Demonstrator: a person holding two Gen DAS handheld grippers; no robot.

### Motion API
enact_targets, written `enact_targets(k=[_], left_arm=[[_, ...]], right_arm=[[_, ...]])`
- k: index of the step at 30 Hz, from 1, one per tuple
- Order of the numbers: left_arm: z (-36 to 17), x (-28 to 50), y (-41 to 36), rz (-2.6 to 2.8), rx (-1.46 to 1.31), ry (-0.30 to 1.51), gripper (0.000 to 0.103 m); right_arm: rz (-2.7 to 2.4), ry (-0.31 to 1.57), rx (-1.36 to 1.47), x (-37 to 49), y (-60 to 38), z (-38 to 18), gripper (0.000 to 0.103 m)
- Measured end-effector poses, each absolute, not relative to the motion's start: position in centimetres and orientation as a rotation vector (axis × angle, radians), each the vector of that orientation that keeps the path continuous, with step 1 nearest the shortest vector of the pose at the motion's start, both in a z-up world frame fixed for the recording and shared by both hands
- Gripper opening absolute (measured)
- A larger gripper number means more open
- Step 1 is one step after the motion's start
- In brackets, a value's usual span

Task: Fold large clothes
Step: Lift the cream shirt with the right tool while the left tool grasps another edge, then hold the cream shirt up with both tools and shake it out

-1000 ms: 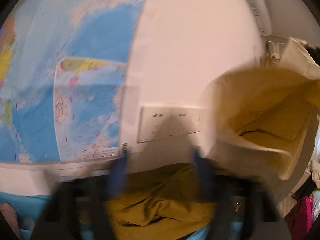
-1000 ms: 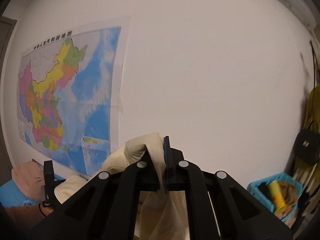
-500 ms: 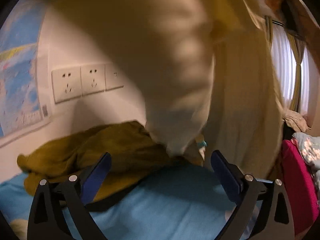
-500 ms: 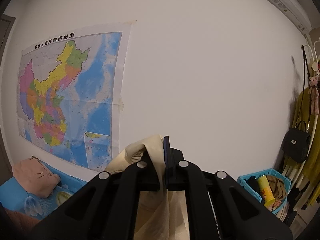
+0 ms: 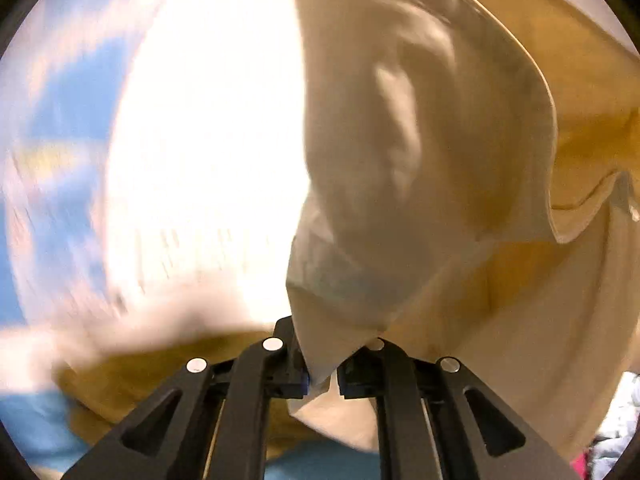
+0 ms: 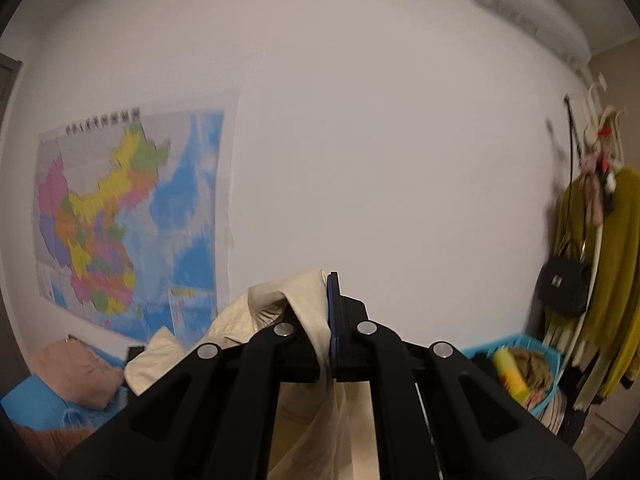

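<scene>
The left gripper (image 5: 322, 376), whose jaws stood wide apart half a second ago, has just closed and now pinches a corner of the cream garment (image 5: 420, 184), which billows up and to the right. The right gripper (image 6: 329, 340) remains clamped on another fold of it, so both hands can likely spread the lifted cloth for folding.

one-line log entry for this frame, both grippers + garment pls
left gripper: just closed, shut on cream garment | right gripper: shut on cream garment | garment: lifted, unfolded
</scene>
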State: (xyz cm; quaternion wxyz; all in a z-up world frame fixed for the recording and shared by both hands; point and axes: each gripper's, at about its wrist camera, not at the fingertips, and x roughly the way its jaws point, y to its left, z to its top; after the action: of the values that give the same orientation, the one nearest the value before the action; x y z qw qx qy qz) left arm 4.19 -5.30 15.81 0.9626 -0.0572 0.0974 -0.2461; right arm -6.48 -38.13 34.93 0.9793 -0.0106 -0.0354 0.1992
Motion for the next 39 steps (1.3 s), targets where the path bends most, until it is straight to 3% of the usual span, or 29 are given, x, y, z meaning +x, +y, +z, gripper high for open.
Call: enact_targets(k=[7,12,28,34,39], left_arm=[[26.0,-6.3,-1.0,-0.382,-0.044,-0.01,0.007],[30.0,-15.3,1.4,-0.246,0.04,-0.067,0.007],[30.4,-36.7,6.1,0.255,0.241,-0.019,0.007],[27.7,-30.7,9.9,0.341,0.21,0.159,0.007],[19.8,-19.7,16.4,0.354,0.092,0.424,0.007]], right_arm=[[0.47,-0.16,0.017,-12.9,-40.4,37.1,0.003],[0.556,-0.125,0.027,-14.9,-39.7,35.5,0.003],[1.066,-0.113,0.056,-21.6,-30.6,31.2,0.003],[1.142,0.115,0.127,-11.8,-24.4,27.1,0.004],[1.112,0.409,0.196,0.0,-17.1,19.5,0.004]])
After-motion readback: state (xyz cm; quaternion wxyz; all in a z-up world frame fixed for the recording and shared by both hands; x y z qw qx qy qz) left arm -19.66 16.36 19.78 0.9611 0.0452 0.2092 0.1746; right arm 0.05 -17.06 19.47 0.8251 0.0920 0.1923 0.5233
